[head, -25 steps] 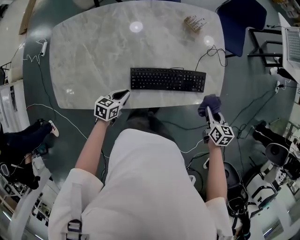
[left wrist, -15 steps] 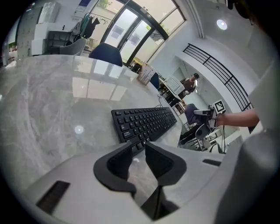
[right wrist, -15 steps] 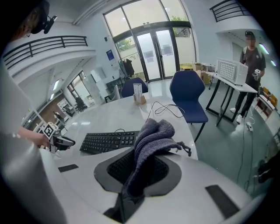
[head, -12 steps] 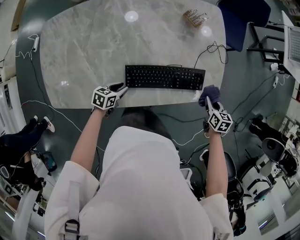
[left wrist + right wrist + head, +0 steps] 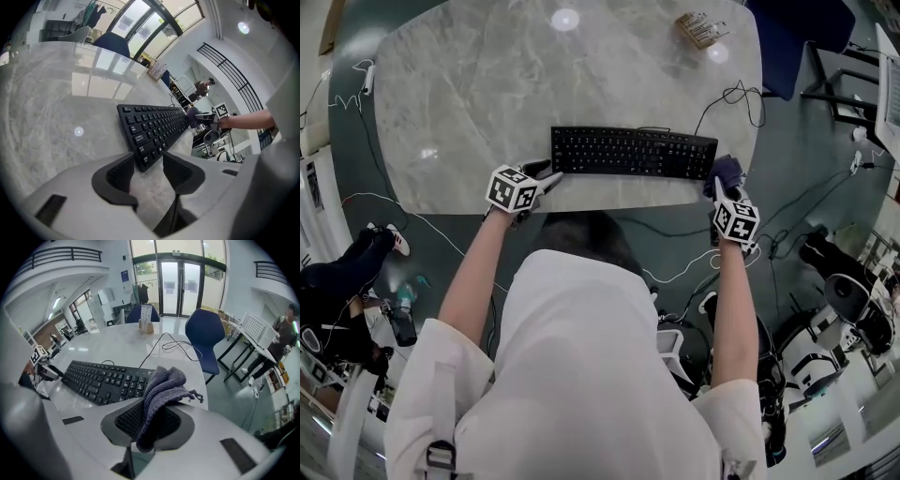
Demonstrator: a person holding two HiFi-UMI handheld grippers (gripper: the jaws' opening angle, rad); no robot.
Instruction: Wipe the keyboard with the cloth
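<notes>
While the right gripper [image 5: 149, 423] clamps a bunched grey-purple cloth [image 5: 164, 380] just off the right end of the black keyboard [image 5: 633, 153], the left gripper [image 5: 146, 174], its jaws just opened wide and pressing on nothing, frames the keyboard's near left corner on the marble counter [image 5: 478, 94]. The key legends are too small to read.

keyboard [image 5: 633, 153]: 1 | cloth [image 5: 161, 385]: 1 | left gripper [image 5: 146, 166] + right gripper [image 5: 150, 420]: 2 | worktop [image 5: 487, 94]: 1 | blue chair [image 5: 204, 333]: 1

Black keyboard [image 5: 634, 153], purple-grey cloth [image 5: 161, 392]
</notes>
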